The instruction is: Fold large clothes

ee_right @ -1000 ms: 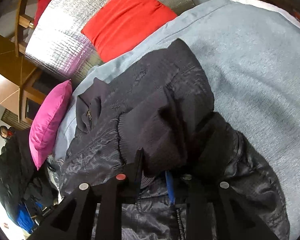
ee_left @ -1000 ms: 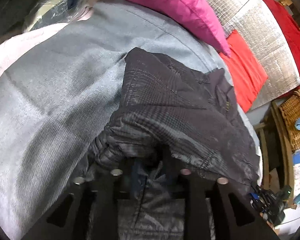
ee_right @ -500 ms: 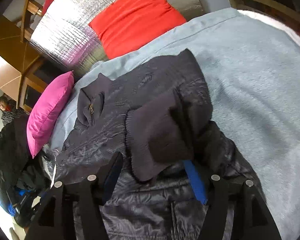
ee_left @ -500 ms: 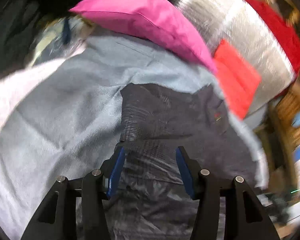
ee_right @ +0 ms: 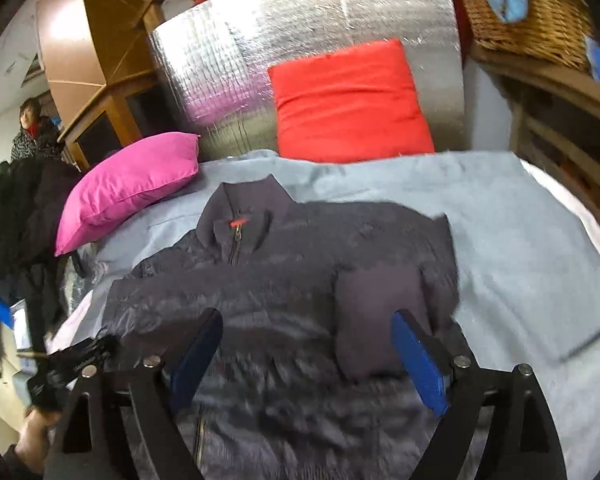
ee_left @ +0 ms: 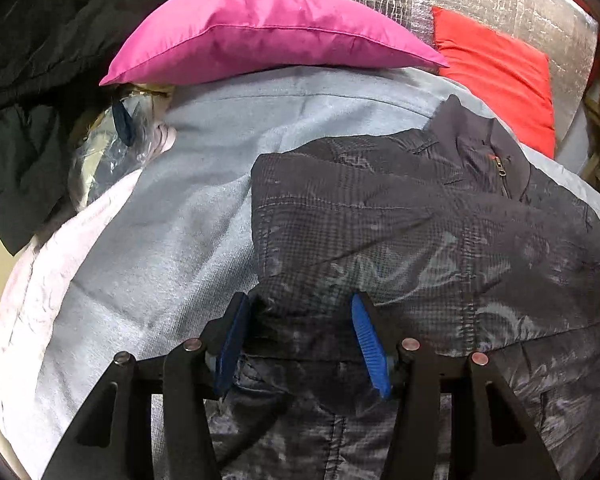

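No legible text, labels, brands or numbers anywhere.

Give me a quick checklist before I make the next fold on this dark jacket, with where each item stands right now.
1. Left gripper released: ok, open, blue pads apart over the jacket.
2. Right gripper released: ok, open above the folded-in sleeve.
3. Sleeves tucked in: right one ok, cuff lying on the body; left side looks folded to a straight edge, sleeve itself hidden, cannot tell.
4. Collar flat, zip closed: ok, pointing toward the red cushion.
5. Room to fold toward the collar: ok, bare grey blanket around it; pink pillow sits clear of the jacket.
6. Hem lined up: cannot tell, hidden beneath the grippers.
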`<state>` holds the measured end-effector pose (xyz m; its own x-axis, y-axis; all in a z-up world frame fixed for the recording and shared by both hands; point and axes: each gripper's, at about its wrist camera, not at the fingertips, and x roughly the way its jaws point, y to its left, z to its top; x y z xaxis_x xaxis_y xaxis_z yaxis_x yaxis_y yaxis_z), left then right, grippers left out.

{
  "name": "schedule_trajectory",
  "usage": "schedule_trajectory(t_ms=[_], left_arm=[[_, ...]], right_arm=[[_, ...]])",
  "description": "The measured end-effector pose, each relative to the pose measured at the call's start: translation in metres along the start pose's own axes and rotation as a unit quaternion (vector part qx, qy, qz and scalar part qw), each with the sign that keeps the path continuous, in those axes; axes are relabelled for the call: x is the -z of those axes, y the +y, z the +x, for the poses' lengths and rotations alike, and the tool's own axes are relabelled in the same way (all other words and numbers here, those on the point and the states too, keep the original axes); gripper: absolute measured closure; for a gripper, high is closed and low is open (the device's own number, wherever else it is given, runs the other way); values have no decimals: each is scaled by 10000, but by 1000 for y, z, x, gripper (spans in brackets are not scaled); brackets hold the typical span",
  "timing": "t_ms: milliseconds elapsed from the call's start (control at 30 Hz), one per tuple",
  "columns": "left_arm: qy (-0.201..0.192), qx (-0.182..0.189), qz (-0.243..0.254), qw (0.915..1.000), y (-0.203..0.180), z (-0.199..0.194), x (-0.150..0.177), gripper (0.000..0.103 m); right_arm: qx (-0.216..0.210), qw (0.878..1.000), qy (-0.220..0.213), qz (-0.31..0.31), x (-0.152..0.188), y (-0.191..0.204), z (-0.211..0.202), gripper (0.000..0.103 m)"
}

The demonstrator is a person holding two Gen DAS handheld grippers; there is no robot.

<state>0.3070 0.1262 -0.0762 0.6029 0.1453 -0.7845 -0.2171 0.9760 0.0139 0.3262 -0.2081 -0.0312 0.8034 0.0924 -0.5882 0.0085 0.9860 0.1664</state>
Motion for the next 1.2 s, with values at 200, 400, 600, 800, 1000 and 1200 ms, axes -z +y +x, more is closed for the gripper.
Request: schedule_trajectory(t_ms=[200, 400, 600, 800, 1000, 1200], left_arm=[[-79, -27, 87, 9999, -2, -1, 1, 49], [-114, -47, 142, 9998, -3, -2, 1, 49], [-125, -47, 173, 9998, -4, -2, 2, 49], [-147, -55, 198, 9997, -4, -3, 1, 49], [-151, -56, 205, 9997, -5, -3, 2, 49], [-149, -40, 211, 9997, -4, -2, 2, 49]], right_arm=[[741, 9940, 796, -137, 8, -6, 74, 15], [969, 9897, 961, -430, 24, -9, 90, 14], [941, 9898, 985, -414, 25, -10, 87, 14], [926, 9902, 967, -402, 25, -9, 90, 14], [892, 9906, 960, -384, 26, -9, 90, 13], [863, 9909, 974, -331, 26, -10, 89, 13]])
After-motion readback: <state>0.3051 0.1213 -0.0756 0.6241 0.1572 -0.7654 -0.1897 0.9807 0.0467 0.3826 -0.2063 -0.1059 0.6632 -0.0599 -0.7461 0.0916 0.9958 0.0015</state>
